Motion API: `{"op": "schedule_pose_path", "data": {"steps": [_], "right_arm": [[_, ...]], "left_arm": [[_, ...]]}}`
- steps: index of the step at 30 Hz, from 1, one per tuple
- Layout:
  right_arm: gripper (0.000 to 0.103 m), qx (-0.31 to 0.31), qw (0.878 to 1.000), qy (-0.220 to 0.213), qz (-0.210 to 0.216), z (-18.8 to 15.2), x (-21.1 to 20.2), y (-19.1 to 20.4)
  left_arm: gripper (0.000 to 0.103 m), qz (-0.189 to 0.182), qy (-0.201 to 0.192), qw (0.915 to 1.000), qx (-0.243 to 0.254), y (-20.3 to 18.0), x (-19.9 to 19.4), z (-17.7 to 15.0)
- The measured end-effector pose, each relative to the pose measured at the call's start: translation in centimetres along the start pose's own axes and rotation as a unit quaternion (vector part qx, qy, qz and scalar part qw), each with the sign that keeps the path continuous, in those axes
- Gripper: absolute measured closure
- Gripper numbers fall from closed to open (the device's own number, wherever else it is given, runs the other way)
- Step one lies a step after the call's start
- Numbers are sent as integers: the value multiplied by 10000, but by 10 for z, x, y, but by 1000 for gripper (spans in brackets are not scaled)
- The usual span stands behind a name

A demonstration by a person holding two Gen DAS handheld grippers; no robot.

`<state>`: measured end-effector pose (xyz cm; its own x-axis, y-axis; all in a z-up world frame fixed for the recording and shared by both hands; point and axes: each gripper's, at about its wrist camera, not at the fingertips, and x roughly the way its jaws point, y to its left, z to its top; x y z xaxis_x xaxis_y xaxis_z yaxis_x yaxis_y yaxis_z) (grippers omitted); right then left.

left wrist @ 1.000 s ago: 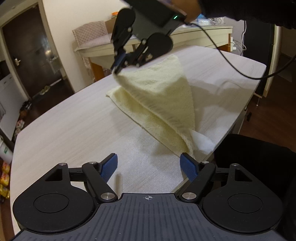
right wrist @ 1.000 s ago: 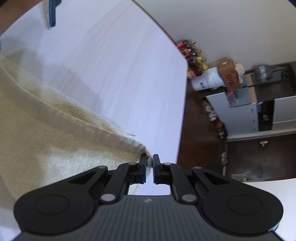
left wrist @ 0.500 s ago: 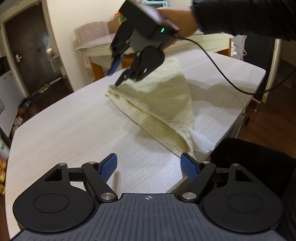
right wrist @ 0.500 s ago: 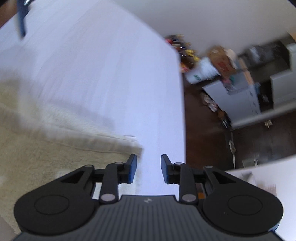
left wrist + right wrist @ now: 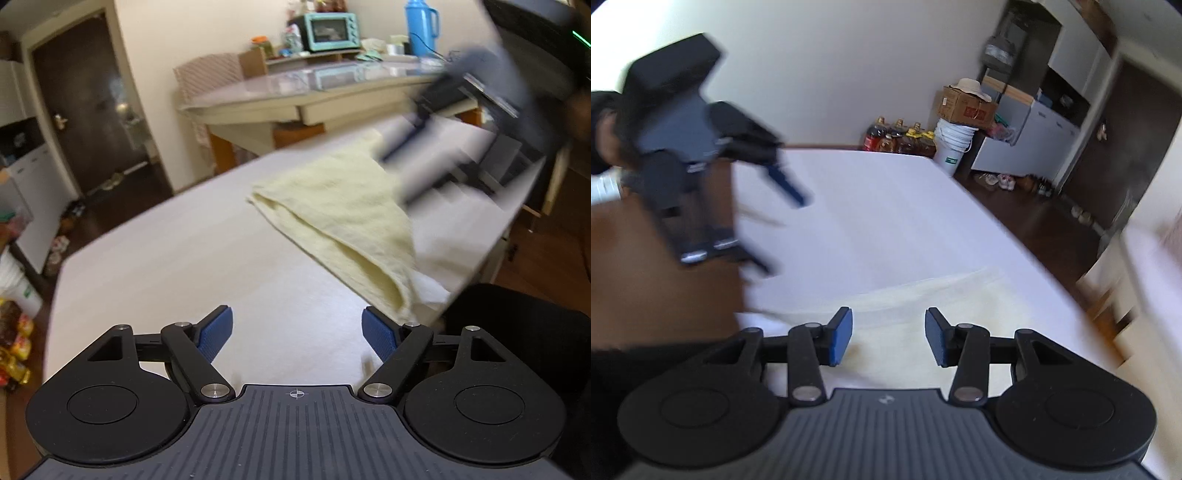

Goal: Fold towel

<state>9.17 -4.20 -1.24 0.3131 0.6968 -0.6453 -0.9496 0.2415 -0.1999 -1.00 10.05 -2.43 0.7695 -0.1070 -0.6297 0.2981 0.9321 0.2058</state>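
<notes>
The towel [image 5: 343,206] lies folded askew at the tabletop [image 5: 207,266] edge; the right claw [image 5: 888,334] is opening, empty, the left claw [image 5: 297,330] released. Its overhanging corner may slide off.

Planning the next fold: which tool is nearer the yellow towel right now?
Right. The right tool hovers just over the yellow towel, jaws opening with nothing between them. The left tool is open over bare table, short of the towel's near corner.

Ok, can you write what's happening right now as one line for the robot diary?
step: fold laid | towel: folded on table | right gripper: opening, empty, above towel | left gripper: open, empty
</notes>
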Motion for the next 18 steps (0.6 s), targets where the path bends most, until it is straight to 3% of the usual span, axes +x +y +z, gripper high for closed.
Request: {"op": "schedule_pose_path", "data": {"steps": [5,10,14,18], "right_arm": [[61,358,9992,-39,152,-10,-13,31],[59,777,9969,-124,58,-7,-10,25],[59,875,9961,69,-18,-8,4,27],[51,834,9962,245,-12,-17,13,36]], "left_arm": [[17,120,-115,9998,88,2,-15,1],[17,132,-191,9996,171,-1,-25,-1],[17,179,-281,9993,146,-1,-31,-3],[16,220,-319,9992,62,2,-35,-7]]}}
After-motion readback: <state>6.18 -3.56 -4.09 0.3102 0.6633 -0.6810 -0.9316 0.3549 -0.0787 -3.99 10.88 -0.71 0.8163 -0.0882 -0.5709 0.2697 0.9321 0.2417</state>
